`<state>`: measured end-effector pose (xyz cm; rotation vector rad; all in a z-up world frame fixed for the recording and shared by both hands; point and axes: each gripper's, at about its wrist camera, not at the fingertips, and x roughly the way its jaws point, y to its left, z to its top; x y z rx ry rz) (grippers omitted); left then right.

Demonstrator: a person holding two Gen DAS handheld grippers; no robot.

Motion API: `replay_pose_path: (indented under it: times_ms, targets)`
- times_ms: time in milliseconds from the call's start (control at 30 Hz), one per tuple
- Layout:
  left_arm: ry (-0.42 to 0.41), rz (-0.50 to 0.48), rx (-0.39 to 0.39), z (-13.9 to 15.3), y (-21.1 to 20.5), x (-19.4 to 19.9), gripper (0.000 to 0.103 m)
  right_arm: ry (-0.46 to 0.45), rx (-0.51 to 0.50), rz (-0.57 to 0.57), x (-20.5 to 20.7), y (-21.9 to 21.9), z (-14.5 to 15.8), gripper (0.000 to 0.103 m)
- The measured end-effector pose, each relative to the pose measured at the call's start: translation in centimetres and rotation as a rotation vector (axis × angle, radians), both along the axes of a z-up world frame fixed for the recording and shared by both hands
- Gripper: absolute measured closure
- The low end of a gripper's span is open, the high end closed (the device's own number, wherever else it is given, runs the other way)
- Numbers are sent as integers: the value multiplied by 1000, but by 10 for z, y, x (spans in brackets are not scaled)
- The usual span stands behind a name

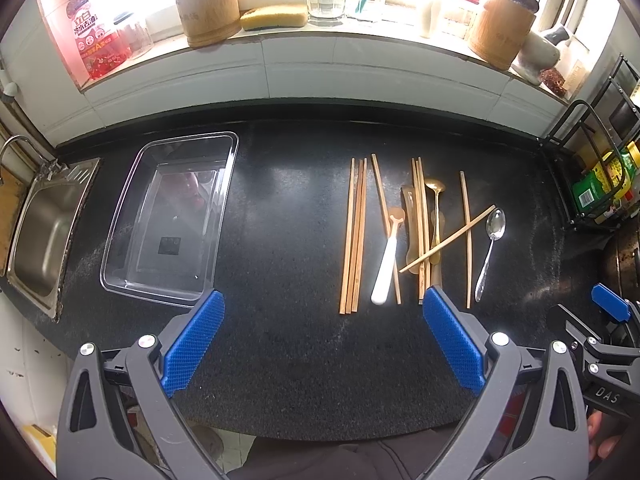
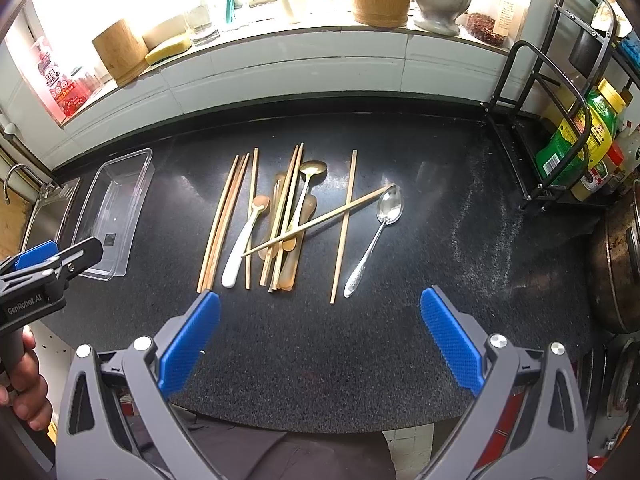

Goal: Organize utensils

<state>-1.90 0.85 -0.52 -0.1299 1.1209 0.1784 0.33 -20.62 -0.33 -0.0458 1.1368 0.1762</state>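
Clearly the utensils (image 2: pixel 288 216) lie lengthwise just ahead of the right hand-held gripper (image 2: pixel 320 340), nearer than the left hand-held gripper (image 1: pixel 322 340); both gape wide, empty.

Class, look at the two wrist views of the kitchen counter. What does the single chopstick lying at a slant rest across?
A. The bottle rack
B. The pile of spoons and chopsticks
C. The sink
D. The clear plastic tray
B. The slanted chopstick lies diagonally over the mixed pile of spoons and chopsticks, its upper end near the bowl of the metal spoon; the clear tray sits apart to the left, holding no utensils.
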Motion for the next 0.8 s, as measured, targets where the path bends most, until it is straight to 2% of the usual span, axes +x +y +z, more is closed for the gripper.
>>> replay_pose_path:
  times_ms: [200, 367, 433, 467, 567, 633, 667, 767, 800]
  targets:
    - [20, 2, -22, -5, 3, 10, 6, 20, 14, -11, 10, -2, -6, 6]
    - [-6, 3, -20, -14, 9, 27, 6, 6, 38, -41, 23, -17, -9, 6]
    - [-16, -2, 4, -25, 11, 37, 6, -7, 26, -55, 29, -23, -12, 6]
    - [-29, -2, 42, -33, 11, 42, 6, -16, 16, -63, 33, -27, -15, 6]
    - [-65, -53, 72, -51, 8, 52, 6, -16, 5, -88, 46, -38, -27, 6]
    - [-21, -90, 96, -70, 7, 64, 6, 0, 22, -98, 56, -43, -39, 6]
    - [12, -95, 66, -82, 10, 72, 6, 8, 30, -98, 61, -43, -46, 6]
    - [16, -55, -4, -99, 21, 85, 6, 63, 85, -95, 75, -41, -66, 6]
    - [20, -43, 9, -106, 24, 92, 6, 87, 101, -95, 82, -39, -74, 6]
